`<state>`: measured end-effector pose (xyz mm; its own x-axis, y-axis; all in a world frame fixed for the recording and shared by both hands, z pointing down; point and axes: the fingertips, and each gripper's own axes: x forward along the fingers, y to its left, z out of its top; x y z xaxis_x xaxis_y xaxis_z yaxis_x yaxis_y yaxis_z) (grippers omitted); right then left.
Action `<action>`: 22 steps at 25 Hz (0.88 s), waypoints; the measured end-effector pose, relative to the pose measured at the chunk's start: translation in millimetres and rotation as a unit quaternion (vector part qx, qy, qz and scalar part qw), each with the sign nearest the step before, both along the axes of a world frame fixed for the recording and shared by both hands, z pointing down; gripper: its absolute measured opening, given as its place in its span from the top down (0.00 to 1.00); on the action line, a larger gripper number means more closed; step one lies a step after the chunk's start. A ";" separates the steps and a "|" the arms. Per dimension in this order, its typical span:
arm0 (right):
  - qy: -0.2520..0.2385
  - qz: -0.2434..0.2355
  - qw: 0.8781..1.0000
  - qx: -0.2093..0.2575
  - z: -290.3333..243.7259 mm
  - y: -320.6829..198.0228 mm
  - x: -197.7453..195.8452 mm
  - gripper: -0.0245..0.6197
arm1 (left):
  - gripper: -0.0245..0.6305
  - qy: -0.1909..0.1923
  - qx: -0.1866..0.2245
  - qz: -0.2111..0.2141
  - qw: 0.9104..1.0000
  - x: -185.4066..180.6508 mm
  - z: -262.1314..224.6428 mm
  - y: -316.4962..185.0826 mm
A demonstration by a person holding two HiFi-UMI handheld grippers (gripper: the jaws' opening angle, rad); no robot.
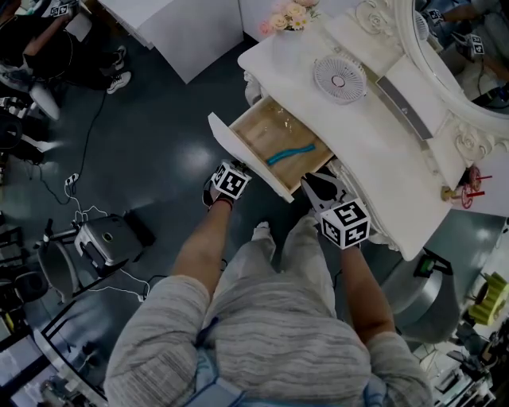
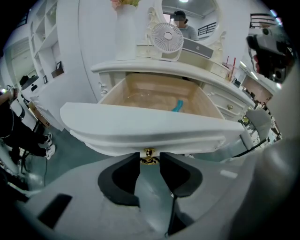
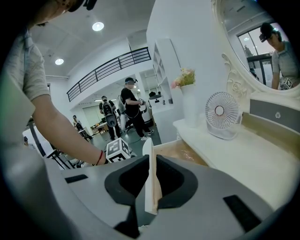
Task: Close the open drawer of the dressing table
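The white dressing table (image 1: 382, 159) stands at the upper right with its drawer (image 1: 262, 131) pulled out, wooden inside, holding a blue object (image 1: 290, 153). My left gripper (image 1: 243, 170) is at the middle of the drawer front (image 2: 140, 124). In the left gripper view my left gripper (image 2: 150, 157) is open, its tips close on either side of the gold knob (image 2: 149, 158). My right gripper (image 1: 318, 187) is at the front's right end. In the right gripper view my right gripper (image 3: 151, 159) is shut on the thin edge of the drawer front (image 3: 149, 180).
A small white fan (image 1: 339, 78), a flower vase (image 1: 288, 16) and an oval mirror (image 1: 453, 48) sit on the tabletop. The person's legs stand just before the drawer. A grey machine (image 1: 107, 238) with cables lies on the floor at the left. People (image 3: 131, 105) stand far behind.
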<state>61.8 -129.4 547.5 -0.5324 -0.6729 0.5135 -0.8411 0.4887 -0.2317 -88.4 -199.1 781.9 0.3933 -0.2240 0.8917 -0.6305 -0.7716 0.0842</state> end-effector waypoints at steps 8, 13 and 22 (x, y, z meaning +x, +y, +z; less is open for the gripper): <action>0.003 0.011 1.000 -0.006 2.5 -5.7 4.2 0.95 | 0.76 0.015 -0.009 -0.009 1.000 5.3 -0.5 -5.4; 0.004 0.023 1.000 -0.008 3.4 -8.1 12.1 0.95 | 0.76 0.022 -0.014 -0.013 1.000 14.5 2.0 -11.7; 0.004 0.040 0.999 -0.013 5.6 -6.6 30.5 0.95 | 0.76 0.025 -0.014 -0.009 1.000 41.5 1.0 -29.2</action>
